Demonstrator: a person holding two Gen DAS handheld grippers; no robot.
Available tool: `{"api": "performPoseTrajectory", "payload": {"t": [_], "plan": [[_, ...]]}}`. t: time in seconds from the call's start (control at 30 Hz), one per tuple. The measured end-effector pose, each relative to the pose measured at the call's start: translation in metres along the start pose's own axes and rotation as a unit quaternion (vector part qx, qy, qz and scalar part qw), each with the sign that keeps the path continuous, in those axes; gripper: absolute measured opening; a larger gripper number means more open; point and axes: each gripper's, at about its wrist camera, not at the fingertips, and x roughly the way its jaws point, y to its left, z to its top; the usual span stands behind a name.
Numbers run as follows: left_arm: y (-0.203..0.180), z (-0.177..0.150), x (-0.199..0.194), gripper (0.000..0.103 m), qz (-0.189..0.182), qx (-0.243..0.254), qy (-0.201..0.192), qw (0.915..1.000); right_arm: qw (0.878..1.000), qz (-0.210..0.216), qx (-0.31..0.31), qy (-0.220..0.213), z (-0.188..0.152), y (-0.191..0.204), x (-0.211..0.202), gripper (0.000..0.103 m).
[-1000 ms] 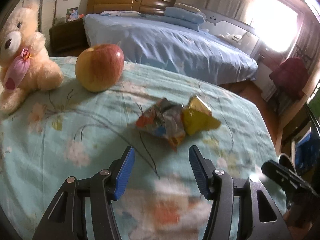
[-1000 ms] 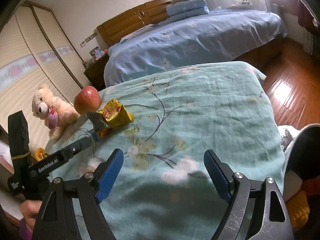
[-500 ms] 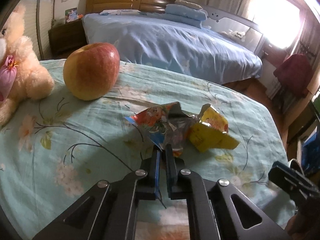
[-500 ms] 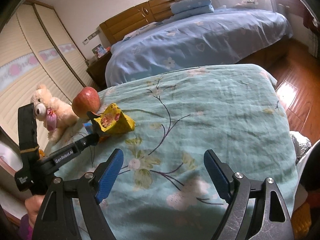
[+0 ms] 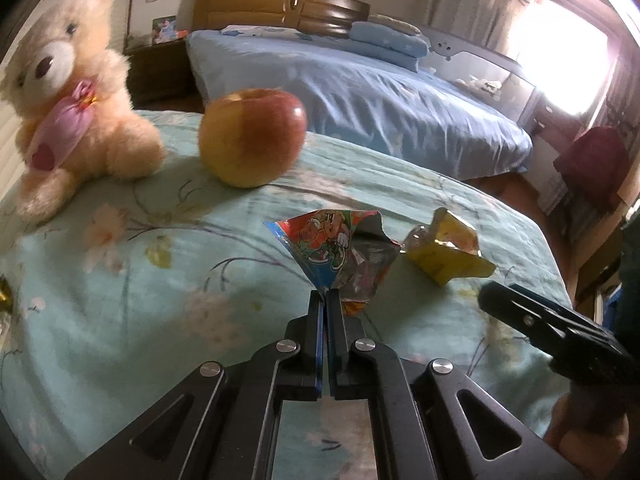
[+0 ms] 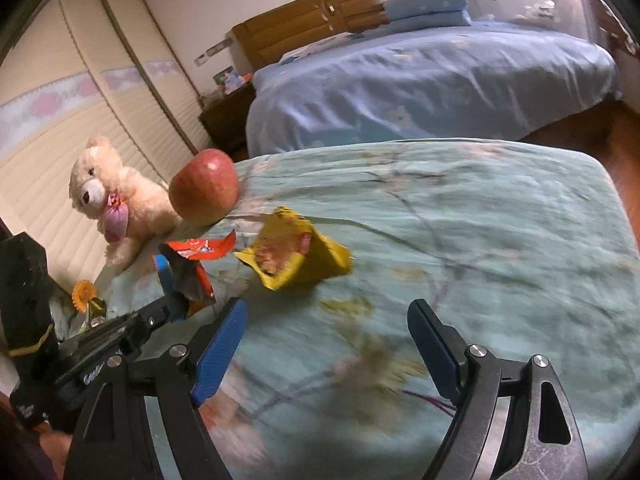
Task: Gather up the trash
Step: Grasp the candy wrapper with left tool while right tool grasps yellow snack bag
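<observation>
The crumpled cartoon-printed foil wrapper (image 5: pixel 344 256), lying free a second ago, is now pinched by the closed left gripper (image 5: pixel 325 300). The yellow crumpled wrapper (image 6: pixel 296 256) remains on the floral bedspread (image 6: pixel 480 220); the right gripper (image 6: pixel 326 344) is held open.

the left gripper (image 5: pixel 325 300), open a second ago, now pinches the cartoon wrapper (image 5: pixel 340 252).

Teddy bear (image 5: pixel 76 96) motion-blurred, flower (image 6: pixel 82 294) partly hidden, bedspread (image 6: pixel 460 240) pattern smeared
</observation>
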Motion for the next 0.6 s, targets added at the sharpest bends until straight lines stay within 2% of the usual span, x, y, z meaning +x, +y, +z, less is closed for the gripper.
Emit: {"api": "performPoseTrajectory", "payload": {"t": [0.37,0.43,0.5,0.6], "plan": [[0.002,0.004,0.003,0.000,-0.015,-0.004,0.005,0.9999,1.000,-0.013,-0.018,0.016,0.017,0.012,0.031,0.082],[0.001,0.004,0.004,0.000,-0.015,-0.002,0.006,0.9999,1.000,-0.015,-0.015,0.016,0.020,0.012,0.034,0.077],[0.000,0.004,0.005,0.000,-0.016,-0.002,0.006,0.9998,1.000,-0.020,-0.017,0.018,0.021,0.013,0.036,0.062],[-0.001,0.005,0.004,0.000,-0.018,-0.002,0.004,0.9998,0.999,-0.027,-0.021,0.017,0.021,0.015,0.037,0.057]]}}
